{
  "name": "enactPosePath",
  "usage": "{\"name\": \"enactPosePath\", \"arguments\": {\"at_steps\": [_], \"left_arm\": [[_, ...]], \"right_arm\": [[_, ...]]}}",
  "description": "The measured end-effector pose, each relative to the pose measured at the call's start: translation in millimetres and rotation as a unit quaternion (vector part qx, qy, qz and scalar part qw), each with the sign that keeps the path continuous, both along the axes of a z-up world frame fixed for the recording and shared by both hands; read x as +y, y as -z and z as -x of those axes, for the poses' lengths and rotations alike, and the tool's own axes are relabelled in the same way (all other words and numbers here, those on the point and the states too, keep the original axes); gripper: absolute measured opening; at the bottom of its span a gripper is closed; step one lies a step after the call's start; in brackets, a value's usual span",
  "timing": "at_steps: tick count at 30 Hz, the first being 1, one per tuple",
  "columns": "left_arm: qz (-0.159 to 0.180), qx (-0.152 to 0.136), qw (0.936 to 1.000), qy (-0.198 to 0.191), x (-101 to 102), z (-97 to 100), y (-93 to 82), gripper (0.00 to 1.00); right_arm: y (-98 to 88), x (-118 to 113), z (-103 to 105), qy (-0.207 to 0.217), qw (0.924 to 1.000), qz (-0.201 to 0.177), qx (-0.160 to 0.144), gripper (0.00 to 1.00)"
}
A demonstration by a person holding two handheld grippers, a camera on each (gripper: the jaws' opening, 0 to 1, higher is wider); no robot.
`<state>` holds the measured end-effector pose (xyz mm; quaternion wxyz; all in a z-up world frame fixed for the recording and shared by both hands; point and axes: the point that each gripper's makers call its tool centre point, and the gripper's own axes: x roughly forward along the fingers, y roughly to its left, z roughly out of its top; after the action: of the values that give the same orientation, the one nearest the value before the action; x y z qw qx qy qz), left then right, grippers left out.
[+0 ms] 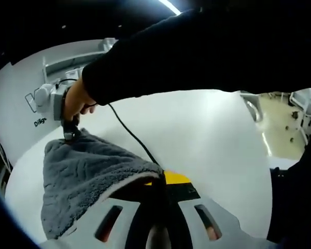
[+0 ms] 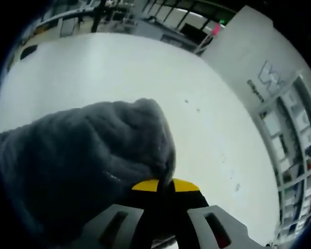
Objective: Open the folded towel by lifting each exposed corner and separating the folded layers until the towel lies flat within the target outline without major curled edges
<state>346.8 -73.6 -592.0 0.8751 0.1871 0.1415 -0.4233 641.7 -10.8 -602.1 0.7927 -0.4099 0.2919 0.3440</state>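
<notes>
Left gripper view: the left gripper (image 1: 163, 181) is rising from the bottom edge, its yellow-tipped jaws pressed together on the near edge of a grey towel (image 1: 88, 179). The towel is draping down and to the left from that pinch point, hanging in soft folds over the white table (image 1: 207, 140). At the towel's far corner the right gripper (image 1: 70, 134) is coming into view from the upper left, carried by a person's hand (image 1: 75, 101) in a dark sleeve (image 1: 197, 52); its tips are meeting the cloth there and appear to be pinching it, though they are small and dark at this range. A black cable (image 1: 129, 132) is trailing from that hand across the table toward the near gripper. A white wall panel (image 1: 20, 98) with printed lettering is standing behind the table.

Right gripper view: the right gripper (image 2: 165, 185) is showing its yellow jaw tips closed against each other, with the towel's edge caught between them. The towel (image 2: 88, 166) is bunching up to the left of the jaws, lifted in a rumpled mound above the table (image 2: 145, 72), not lying flat. The lettered panel (image 2: 259, 78) is sitting to the upper right, shelving beyond it.

No outline mark can be made out on the table surface.
</notes>
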Motion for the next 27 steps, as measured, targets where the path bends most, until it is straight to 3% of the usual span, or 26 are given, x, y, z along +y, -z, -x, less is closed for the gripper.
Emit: {"name": "enactPosePath", "arguments": {"at_steps": [6,13,18,21,24,25,27], "left_arm": [[-0.008,-0.008,0.9999,0.007,-1.1,1.1,-0.4,0.04],[-0.003,-0.029,0.9996,0.004,1.1,3.9,-13.7,0.24],[-0.004,-0.035,0.9993,0.012,2.5,12.1,-21.4,0.31],[-0.001,-0.038,0.9990,0.023,1.2,19.0,-26.0,0.38],[0.007,-0.045,0.9985,0.031,-2.2,26.0,-31.8,0.56],[0.013,-0.045,0.9981,0.040,-5.6,30.9,-34.0,0.67],[0.027,-0.039,0.9970,0.061,-13.3,42.6,-35.5,0.85]], "right_arm": [[-0.7,0.0,-0.8,-0.004,0.9999,0.010,-0.010,0.03],[-11.2,-8.7,-3.3,0.010,0.9995,-0.007,-0.028,0.17],[-22.5,-17.0,-2.0,0.025,0.9984,-0.035,-0.037,0.36],[-29.3,-22.1,0.1,0.037,0.9968,-0.058,-0.041,0.53],[-39.5,-24.8,2.2,0.051,0.9927,-0.094,-0.055,0.88],[-42.9,-25.7,2.2,0.056,0.9908,-0.109,-0.059,0.99],[-45.2,-31.0,9.1,0.067,0.9891,-0.124,-0.043,1.00]]}}
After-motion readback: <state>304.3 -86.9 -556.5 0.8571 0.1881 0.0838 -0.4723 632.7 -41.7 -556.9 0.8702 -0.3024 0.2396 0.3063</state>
